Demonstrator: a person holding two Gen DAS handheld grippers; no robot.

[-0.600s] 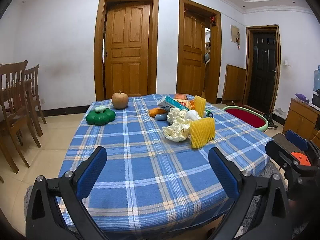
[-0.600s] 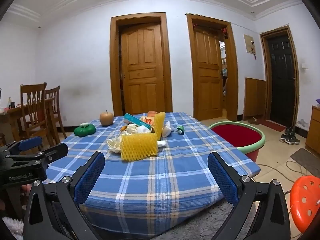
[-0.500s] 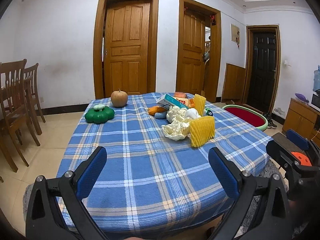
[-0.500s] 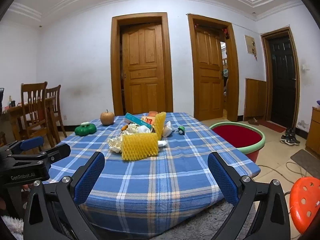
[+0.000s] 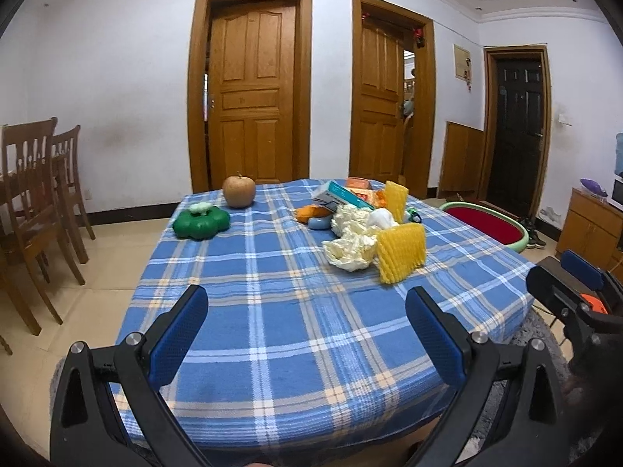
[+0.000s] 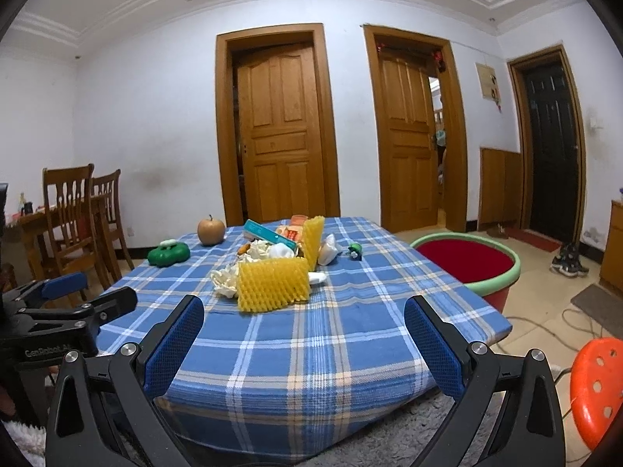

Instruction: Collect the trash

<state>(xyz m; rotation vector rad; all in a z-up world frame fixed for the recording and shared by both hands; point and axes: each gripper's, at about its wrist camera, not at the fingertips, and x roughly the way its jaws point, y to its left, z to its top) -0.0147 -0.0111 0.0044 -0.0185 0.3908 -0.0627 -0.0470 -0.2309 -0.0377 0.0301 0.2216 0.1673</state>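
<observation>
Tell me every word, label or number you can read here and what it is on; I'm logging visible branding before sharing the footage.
"GenRobot.AI": white lettering on the side of the left tool, seen in the right wrist view.
Teal box in the trash pile: has print, too small to read.
Orange packet behind it: print blurred, unreadable.
Wall notice beside the dark door: too small to read.
Nothing else legible.

Home dining room, plaid-clothed table (image 5: 296,334), wooden chairs (image 5: 35,210), panelled doors (image 6: 282,132)
</observation>
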